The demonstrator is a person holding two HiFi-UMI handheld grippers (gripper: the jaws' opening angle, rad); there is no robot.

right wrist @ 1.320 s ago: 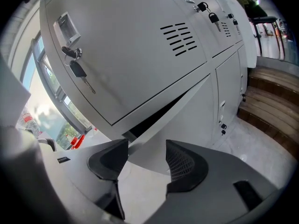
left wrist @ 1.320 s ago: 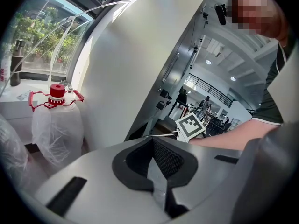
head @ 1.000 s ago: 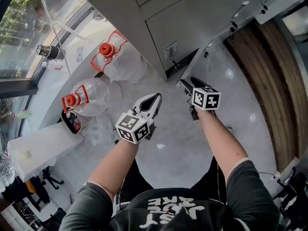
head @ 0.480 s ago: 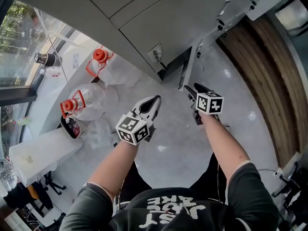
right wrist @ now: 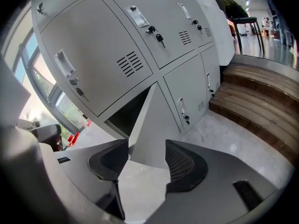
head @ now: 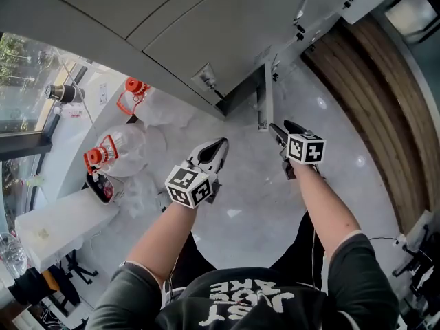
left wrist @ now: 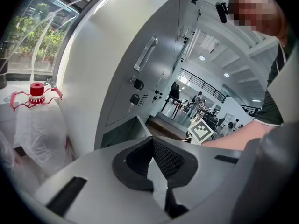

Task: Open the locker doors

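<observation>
The right gripper (head: 282, 127) was held wide open and empty, just right of the half-open locker door (head: 263, 102). The left gripper (head: 218, 145) was closed on nothing. The door was best pulled evenly by its free edge.

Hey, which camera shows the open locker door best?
The right gripper view: the open locker door stands centred, with its face and the dark compartment behind it plain. The head view shows the door only as a thin panel from above. The left gripper view catches just a part of it.
</observation>
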